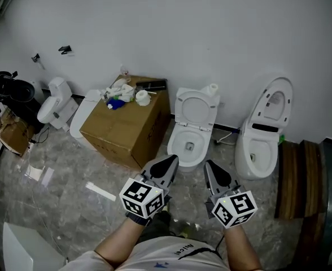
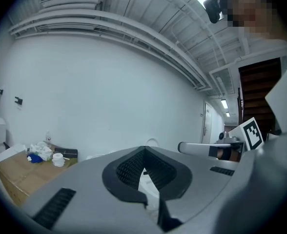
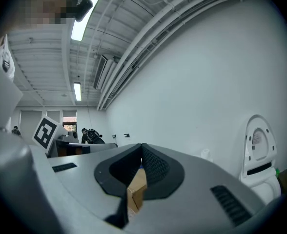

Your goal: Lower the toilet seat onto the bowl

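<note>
Straight ahead against the wall stands a white toilet with its bowl [image 1: 187, 146] uncovered and its seat [image 1: 196, 108] raised upright against the tank. A second white toilet [image 1: 260, 145] stands to its right, its lid [image 1: 275, 102] tilted up; it also shows in the right gripper view as the second toilet [image 3: 258, 147]. My left gripper [image 1: 169, 162] hovers just short of the first bowl's front rim, jaws shut on nothing. My right gripper [image 1: 210, 166] floats beside it, level with the bowl's right side, also shut and empty. Neither touches the toilet.
A cardboard box [image 1: 129, 127] topped with rags and small items sits left of the toilet. Farther left are a small white toilet [image 1: 55, 104] and black equipment [image 1: 11, 92]. Wooden boards [image 1: 295, 178] lie at the right. A white panel [image 1: 25, 247] rests near my left.
</note>
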